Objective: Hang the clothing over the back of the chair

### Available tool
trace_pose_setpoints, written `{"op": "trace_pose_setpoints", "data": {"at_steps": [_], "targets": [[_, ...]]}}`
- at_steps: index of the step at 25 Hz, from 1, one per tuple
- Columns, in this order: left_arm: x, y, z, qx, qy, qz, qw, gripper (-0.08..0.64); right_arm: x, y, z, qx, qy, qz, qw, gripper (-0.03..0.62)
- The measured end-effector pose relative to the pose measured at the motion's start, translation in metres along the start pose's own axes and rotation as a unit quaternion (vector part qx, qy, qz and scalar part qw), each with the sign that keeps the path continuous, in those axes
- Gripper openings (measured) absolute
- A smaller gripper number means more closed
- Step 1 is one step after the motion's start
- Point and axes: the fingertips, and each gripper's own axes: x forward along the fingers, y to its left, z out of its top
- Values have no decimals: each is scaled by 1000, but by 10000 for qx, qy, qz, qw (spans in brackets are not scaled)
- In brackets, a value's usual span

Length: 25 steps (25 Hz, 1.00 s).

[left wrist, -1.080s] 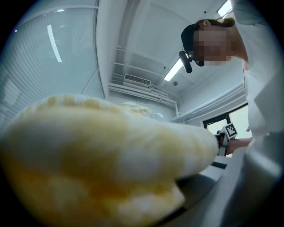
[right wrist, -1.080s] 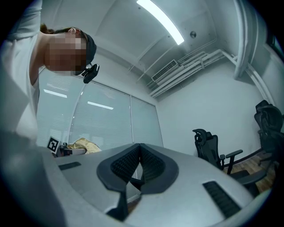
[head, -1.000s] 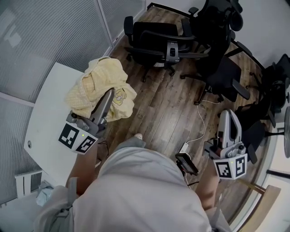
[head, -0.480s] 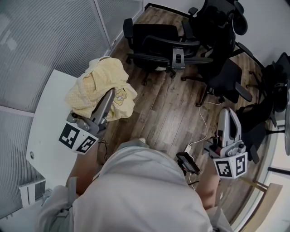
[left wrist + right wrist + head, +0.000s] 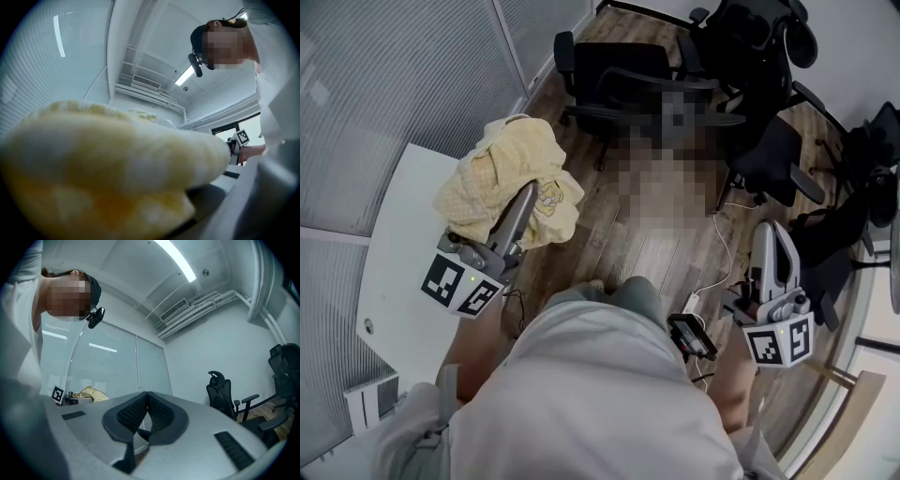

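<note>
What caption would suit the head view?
Left gripper holds a yellow garment; right gripper shut, empty; black office chairs ahead.

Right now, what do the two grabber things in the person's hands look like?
Both are grey and taper to a rounded tip. The left gripper and the right gripper each carry a cube with black-and-white square markers and a small green light. The jaws have black ribbed pads. The person wears a light shirt.
</note>
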Motion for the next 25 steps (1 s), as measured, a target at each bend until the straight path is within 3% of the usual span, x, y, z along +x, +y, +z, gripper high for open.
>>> {"op": "trace_pose_setpoints", "data": {"at_steps": [9, 19, 25], "targets": [[2, 2, -4, -18, 63, 21, 10000, 118, 7, 0, -8, 103, 99, 54, 9999, 21], [3, 9, -10, 41, 16, 289, 9996, 118, 38, -5, -14, 165, -9, 413, 9990, 21], [49, 33, -8, 17, 92, 434, 9990, 118, 85, -45, -15, 294, 75, 450, 9985, 21]]}}
